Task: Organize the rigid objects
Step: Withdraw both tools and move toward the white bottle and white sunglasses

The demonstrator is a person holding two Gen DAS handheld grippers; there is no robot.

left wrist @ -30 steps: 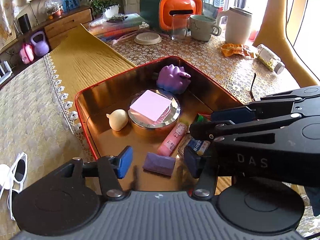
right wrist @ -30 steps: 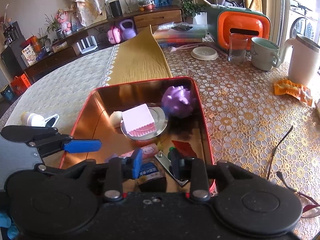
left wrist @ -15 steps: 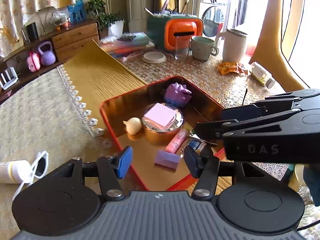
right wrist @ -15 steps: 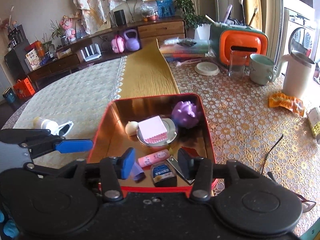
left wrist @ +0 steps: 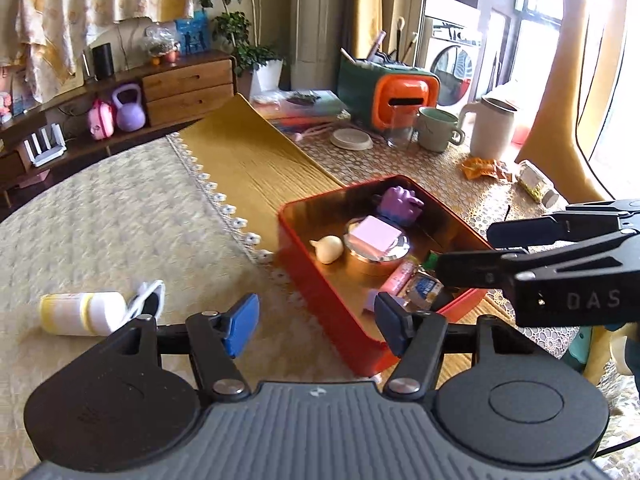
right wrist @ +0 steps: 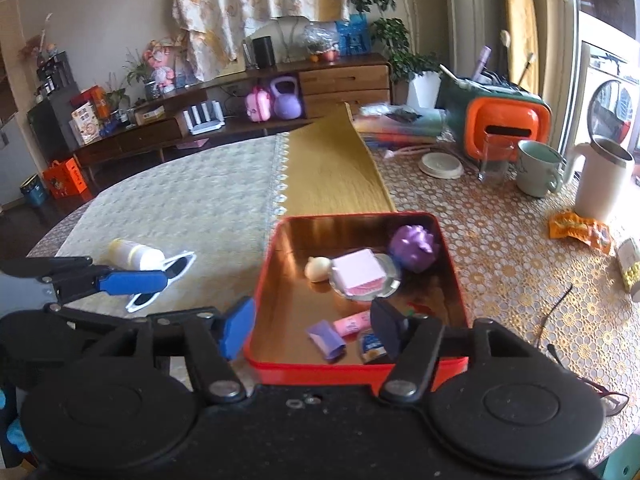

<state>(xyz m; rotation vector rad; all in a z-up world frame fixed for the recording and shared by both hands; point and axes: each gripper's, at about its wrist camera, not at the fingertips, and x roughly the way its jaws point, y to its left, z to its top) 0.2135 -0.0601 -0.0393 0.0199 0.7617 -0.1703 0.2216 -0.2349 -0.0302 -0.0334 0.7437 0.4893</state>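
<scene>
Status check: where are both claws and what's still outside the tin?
Left claw open, empty. Right claw open, empty, over tin near edge. Bottle and sunglasses out on cloth, left of tin. Nothing blocking.

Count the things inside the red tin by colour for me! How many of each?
In the red metal tin:
Purple: 2, bumpy purple toy and flat purple packet
Pink: 2, pink square block and pink tube
Cream: 1, garlic-shaped bulb
Silver: 1, round metal lid
Blue-labelled: 1, small bottle
Total: 7
</scene>
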